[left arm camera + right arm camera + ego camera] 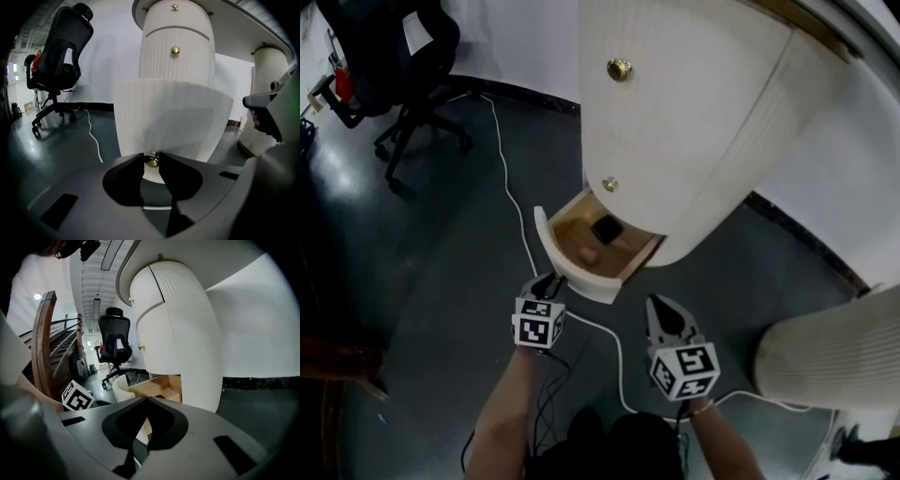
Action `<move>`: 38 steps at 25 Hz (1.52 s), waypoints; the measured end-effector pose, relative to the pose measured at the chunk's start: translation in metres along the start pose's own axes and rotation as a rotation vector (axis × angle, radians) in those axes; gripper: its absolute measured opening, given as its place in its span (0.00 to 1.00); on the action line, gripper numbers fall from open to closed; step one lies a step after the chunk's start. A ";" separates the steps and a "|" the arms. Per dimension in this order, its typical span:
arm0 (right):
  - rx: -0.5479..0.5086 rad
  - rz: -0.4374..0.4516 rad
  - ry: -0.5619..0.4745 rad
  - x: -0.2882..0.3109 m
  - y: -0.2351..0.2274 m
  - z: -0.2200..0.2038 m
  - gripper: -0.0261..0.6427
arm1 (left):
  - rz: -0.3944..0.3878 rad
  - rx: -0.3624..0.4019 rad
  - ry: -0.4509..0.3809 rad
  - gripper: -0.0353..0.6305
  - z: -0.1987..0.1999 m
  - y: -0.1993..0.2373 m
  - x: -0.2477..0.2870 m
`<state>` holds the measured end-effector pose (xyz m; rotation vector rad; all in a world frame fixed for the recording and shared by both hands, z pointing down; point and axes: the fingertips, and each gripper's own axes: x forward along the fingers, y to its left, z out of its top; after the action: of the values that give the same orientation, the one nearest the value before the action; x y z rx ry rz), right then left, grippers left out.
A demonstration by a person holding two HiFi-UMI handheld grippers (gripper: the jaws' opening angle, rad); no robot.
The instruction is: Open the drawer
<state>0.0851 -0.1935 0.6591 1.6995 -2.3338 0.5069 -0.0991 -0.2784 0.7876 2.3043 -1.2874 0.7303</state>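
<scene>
The white ribbed cabinet point(694, 122) has its lowest drawer point(572, 274) pulled out, showing a wooden inside. In it lie a black object point(605, 228) and a small tan piece point(588, 253). My left gripper point(551, 281) is at the drawer's curved front point(173, 117). Its jaws are shut on the small brass knob point(151, 161), which is hidden in the head view. My right gripper point(655, 302) hangs free to the right of the drawer, a little nearer to me. Its jaws point(146, 398) are shut with nothing in them.
Two more brass knobs point(619, 69) point(609, 184) sit on the drawers above. A black office chair point(403, 66) stands at the far left. A white cable point(511, 187) runs over the dark floor, passing under my grippers. A second ribbed column point(834, 356) stands at the right.
</scene>
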 end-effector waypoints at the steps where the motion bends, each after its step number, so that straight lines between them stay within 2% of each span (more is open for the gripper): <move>1: 0.000 0.003 -0.004 -0.001 0.002 0.001 0.04 | 0.005 -0.003 0.003 0.20 -0.003 0.002 -0.003; 9: -0.011 0.026 -0.007 -0.008 0.011 0.006 0.04 | 0.053 -0.071 0.012 0.20 -0.026 0.014 -0.031; 28: -0.008 0.065 -0.010 -0.018 0.032 0.010 0.04 | 0.147 -0.137 0.064 0.19 -0.065 0.031 -0.074; 33: -0.015 0.081 -0.018 -0.025 0.038 0.014 0.04 | 0.168 -0.157 0.072 0.18 -0.069 0.028 -0.089; 38: -0.015 0.091 -0.025 -0.029 0.041 0.017 0.04 | 0.199 -0.152 0.029 0.17 -0.056 0.028 -0.115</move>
<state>0.0562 -0.1637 0.6267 1.6082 -2.4355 0.4856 -0.1872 -0.1852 0.7632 2.0594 -1.5195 0.6999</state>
